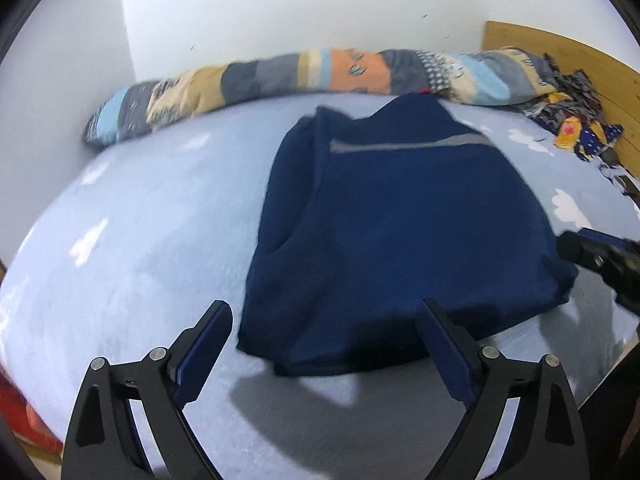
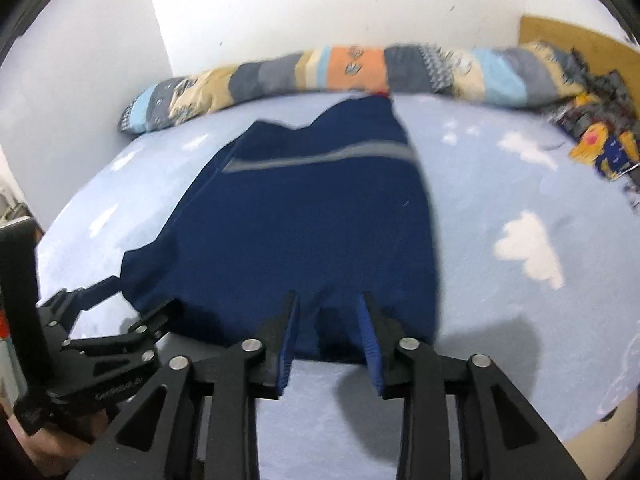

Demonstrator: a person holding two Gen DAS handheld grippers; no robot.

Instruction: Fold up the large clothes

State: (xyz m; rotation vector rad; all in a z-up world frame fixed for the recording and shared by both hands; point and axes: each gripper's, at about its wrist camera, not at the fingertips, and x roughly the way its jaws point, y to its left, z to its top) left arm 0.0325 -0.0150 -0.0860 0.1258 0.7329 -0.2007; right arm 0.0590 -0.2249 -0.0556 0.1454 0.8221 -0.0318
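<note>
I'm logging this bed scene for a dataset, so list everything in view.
sweater: one, navy with a grey stripe, partly folded, mid-bed
sheet: one, light blue with white clouds, covering the bed
quilt: one, patchwork, rolled along the wall
patterned cloth: one heap, dark with yellow, far right corner
headboard: one, wooden, right
wall: white, behind
left gripper: black, blue pads, fingers wide apart, empty
right gripper: black, blue pads, fingers apart at sweater's near edge

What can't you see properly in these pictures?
- Left view: right gripper cut off by the edge.
- Right view: fingers hide part of the blue sweater's near hem.
- Both views: blur smears the patchwork blanket.
- Colourful pile: too jumbled to name.
</note>
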